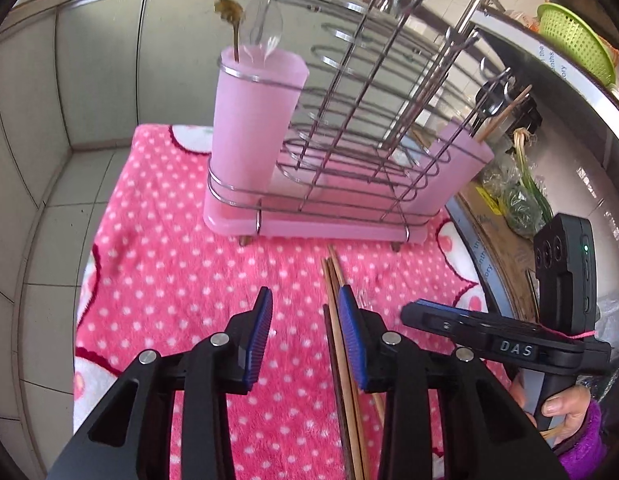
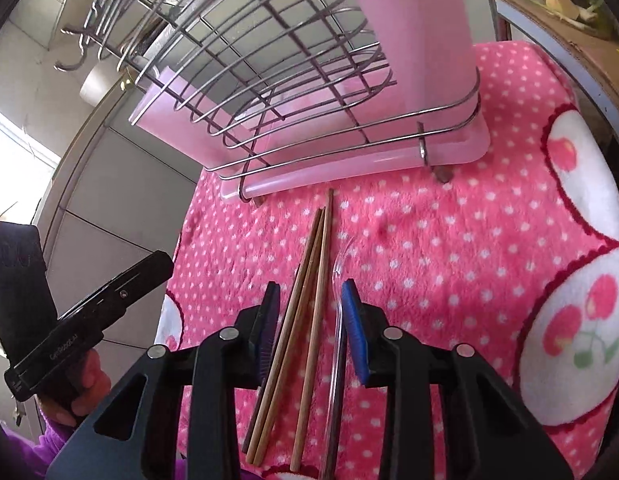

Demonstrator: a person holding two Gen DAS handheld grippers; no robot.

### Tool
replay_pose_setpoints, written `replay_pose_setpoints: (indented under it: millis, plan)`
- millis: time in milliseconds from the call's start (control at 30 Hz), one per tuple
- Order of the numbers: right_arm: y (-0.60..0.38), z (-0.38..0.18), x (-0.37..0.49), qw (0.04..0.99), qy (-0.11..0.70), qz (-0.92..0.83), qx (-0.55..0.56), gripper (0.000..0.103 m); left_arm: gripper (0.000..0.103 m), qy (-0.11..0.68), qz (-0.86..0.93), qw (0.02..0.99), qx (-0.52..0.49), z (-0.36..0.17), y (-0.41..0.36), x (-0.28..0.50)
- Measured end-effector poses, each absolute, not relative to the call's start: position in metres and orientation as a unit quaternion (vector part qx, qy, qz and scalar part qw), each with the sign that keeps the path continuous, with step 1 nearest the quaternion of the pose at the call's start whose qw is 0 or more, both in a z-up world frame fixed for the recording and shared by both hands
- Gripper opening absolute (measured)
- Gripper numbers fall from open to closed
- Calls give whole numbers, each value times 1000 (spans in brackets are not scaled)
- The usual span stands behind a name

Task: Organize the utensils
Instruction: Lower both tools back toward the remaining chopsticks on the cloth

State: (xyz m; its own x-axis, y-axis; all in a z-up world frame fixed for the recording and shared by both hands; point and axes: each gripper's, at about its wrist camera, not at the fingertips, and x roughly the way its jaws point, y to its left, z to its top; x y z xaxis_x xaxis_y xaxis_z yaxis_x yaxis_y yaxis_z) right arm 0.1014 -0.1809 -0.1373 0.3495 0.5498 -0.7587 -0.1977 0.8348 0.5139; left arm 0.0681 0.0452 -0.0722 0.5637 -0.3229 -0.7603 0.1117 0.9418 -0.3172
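— Right wrist view first: where do the chopsticks (image 2: 305, 312) lie from the right gripper (image 2: 309, 312)?

— Directly between its spread fingers. Its jaws are released, gripping nothing, and the wooden sticks run lengthwise through the gap, near ends below the camera, far tips pointing at the pink rack (image 2: 349, 160). Their long axis lines up with the fingers, so I judge a straight squeeze would catch them across their width.

— Anything else in that gap?

— A clear plastic utensil (image 2: 338, 320), lying just beside the right-hand blue pad, parallel to the sticks. A closing grip might gather it too.

— And the left gripper (image 1: 305, 344)?

— Also released and empty. In the left wrist view the same sticks lie to the right side of its gap, close along the right-hand pad, over the pink dotted cloth (image 1: 169, 280). It is less centred over them, so the right one looks better placed.

— Where would they go?

— Probably the rack's pink cup (image 1: 253, 120) at the far left, which already holds a clear spoon (image 1: 265, 28) and a brass-coloured one, or the far-right holder with sticks in it.
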Motion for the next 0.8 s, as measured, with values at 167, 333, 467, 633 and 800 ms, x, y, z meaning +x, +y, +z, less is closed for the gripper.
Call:
replay_pose_setpoints:
  millis: [167, 333, 467, 633, 800]
  plan:
    - [-163, -155, 114, 806, 532, 215, 143, 33, 31, 490, -132, 852, -130, -94, 41, 78]
    - [-161, -170, 119, 805, 540, 206, 132, 5, 30, 509, -136, 841, -123, -107, 33, 87]
    - [-175, -166, 120, 814, 525, 195, 154, 3, 29, 522, -141, 832, -122, -113, 25, 99]
    - [-202, -159, 120, 819, 511, 181, 187, 3, 19, 553, -147, 810, -131, -127, 12, 123]
    - [-222, -161, 119, 816, 510, 176, 207, 3, 17, 574, -136, 800, -110, -138, -5, 143]
